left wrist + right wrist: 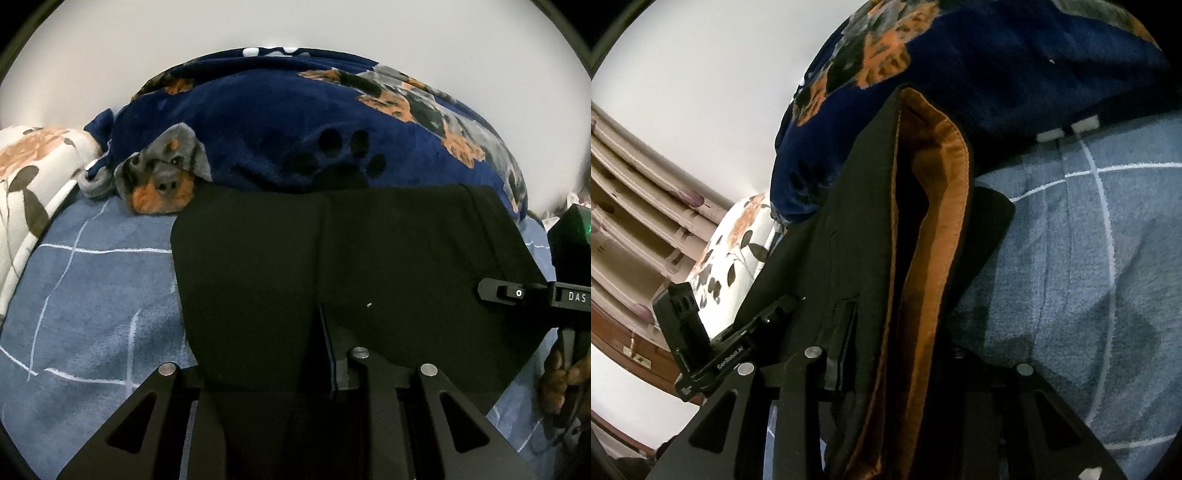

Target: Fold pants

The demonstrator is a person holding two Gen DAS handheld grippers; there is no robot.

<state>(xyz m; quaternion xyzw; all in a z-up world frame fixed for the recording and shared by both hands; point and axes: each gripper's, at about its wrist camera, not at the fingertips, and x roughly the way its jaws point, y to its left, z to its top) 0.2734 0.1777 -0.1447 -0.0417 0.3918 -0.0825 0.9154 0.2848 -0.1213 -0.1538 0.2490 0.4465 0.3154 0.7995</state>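
Observation:
Black pants (369,251) lie on the blue bed sheet (92,295), their far edge against the navy blanket. My left gripper (295,369) is shut on the near edge of the pants, with cloth draped over its fingers. In the right wrist view the pants (857,240) hang folded with their orange waistband lining (945,236) showing. My right gripper (886,376) is shut on that waistband end. The right gripper also shows at the right edge of the left wrist view (517,293). The left gripper body shows at the left of the right wrist view (713,354).
A navy fleece blanket with dog and paw prints (295,122) is heaped at the back of the bed. A white floral pillow (33,177) lies at the far left. A white wall stands behind, and a wooden headboard (631,229) shows at left.

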